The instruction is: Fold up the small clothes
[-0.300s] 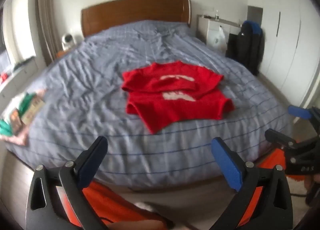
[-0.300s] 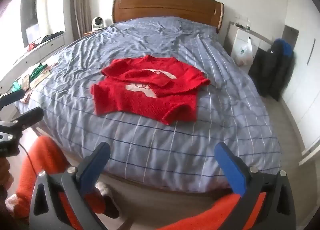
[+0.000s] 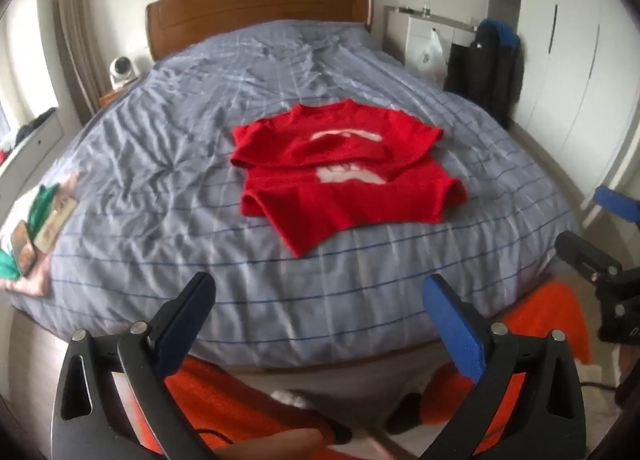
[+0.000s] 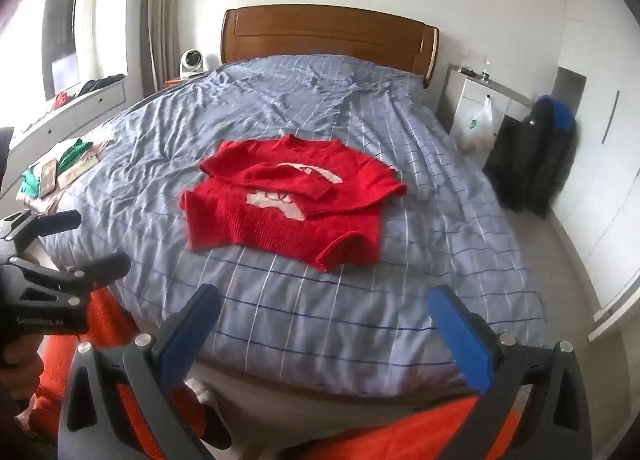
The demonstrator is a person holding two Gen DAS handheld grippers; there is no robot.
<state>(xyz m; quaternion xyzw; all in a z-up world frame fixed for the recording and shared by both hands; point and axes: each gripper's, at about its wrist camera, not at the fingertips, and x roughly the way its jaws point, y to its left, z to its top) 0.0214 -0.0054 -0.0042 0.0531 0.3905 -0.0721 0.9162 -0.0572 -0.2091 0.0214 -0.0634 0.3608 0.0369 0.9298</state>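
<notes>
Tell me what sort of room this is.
A bedroom, most likely in a home: a large bed with a wooden headboard, a bedside cabinet, and white wardrobe doors along the wall.

1. Bare striped duvet [image 4: 320, 316] lies between the bed's near edge and the red sweater [image 4: 288, 208], open to reach.
2. A pile of small items [image 4: 60, 172] crowds the bed's left edge.
3. A dark jacket [image 4: 528, 156] stands beside the bed's right side.
</notes>
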